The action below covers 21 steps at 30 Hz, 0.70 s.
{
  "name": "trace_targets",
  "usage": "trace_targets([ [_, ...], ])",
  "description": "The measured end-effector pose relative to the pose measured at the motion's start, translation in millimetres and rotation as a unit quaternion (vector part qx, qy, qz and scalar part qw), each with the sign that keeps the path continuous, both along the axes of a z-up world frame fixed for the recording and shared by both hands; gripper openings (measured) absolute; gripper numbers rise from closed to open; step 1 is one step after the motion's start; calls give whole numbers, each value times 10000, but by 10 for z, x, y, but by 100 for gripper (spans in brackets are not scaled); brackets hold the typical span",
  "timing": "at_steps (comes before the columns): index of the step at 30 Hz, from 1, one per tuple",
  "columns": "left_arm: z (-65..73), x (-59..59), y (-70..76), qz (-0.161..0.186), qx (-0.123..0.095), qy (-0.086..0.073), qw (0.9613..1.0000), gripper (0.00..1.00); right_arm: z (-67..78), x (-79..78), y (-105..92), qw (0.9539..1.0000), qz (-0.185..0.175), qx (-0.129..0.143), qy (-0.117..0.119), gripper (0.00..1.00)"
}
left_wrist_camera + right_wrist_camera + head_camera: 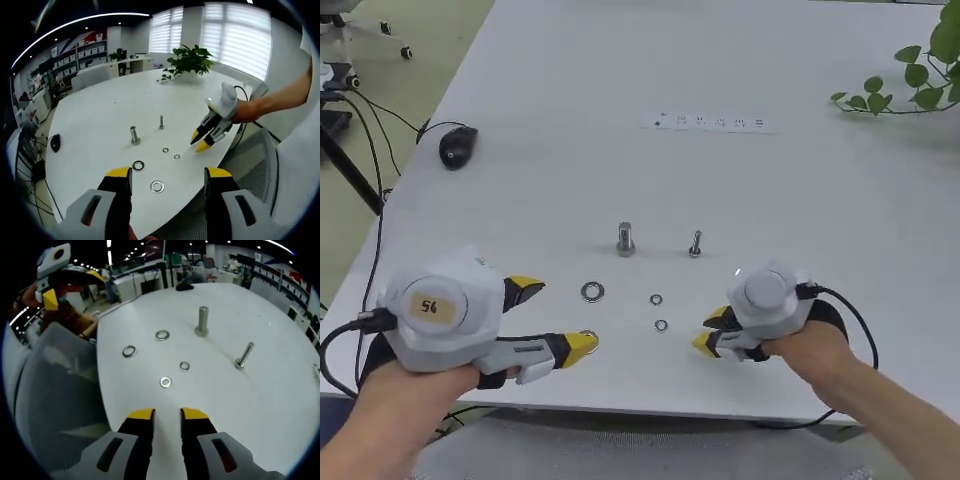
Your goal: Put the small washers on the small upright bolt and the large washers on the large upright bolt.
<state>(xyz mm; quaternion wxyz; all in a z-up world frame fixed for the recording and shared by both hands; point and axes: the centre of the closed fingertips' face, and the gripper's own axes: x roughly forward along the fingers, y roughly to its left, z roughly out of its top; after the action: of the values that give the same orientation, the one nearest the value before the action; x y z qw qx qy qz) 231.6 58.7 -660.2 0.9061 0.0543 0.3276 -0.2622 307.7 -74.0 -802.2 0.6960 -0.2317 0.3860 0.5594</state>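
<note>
Steel parts, all hard, rigid and light. Left gripper [552, 317]: my fingers are spread wide and hold nothing. The near large washer [157, 186] lies flat on the table [740, 190] just ahead of the gap between them. The far large washer [138, 165] lies a little beyond, off toward one finger.

Right gripper [712, 330]: my fingers are parted narrowly and empty. The near small washer [165, 382] lies straight ahead of the tips, and the far small washer [184, 366] lies just past it.

Each washer rests on its face with its hole axis vertical, so it has no long axis. I judge them thin and slippery, sitting flush on a smooth top. A pinch across the outer rim, tips down against the surface, looks the surest hold. The small ones leave little to grip and may skate or flip.

Large bolt [625, 240] and small bolt [695, 244] stand beyond all four washers, wider end down, shank pointing up, long axis vertical. Each washer must arrive level to drop over its shank.
</note>
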Motion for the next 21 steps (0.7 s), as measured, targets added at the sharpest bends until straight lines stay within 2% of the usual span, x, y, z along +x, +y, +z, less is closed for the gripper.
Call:
trace_targets([
  [4,-54,12,70,-185,-57,52,9998,57,-85,11,206,10000,-15,14,12,21],
  [6,-64,18,96,-325,-73,82,9994,57,-149,48,271,9998,98,-141,-111,21],
  [8,-61,36,117,-462,-135,78,9988,57,-191,41,335,9993,214,-280,-85,21],
  [10,-77,46,128,-606,-105,105,9981,57,-213,53,397,9987,328,-378,-128,21],
  [12,-76,46,122,-724,-104,105,9973,57,-200,58,461,9983,410,-376,-159,20],
  [15,-74,48,121,-819,-80,70,9966,57,-214,80,455,9928,865,-732,-379,18],
  [21,-93,36,189,-686,-173,24,9975,57,-210,57,449,9899,1085,-868,-269,19],
])
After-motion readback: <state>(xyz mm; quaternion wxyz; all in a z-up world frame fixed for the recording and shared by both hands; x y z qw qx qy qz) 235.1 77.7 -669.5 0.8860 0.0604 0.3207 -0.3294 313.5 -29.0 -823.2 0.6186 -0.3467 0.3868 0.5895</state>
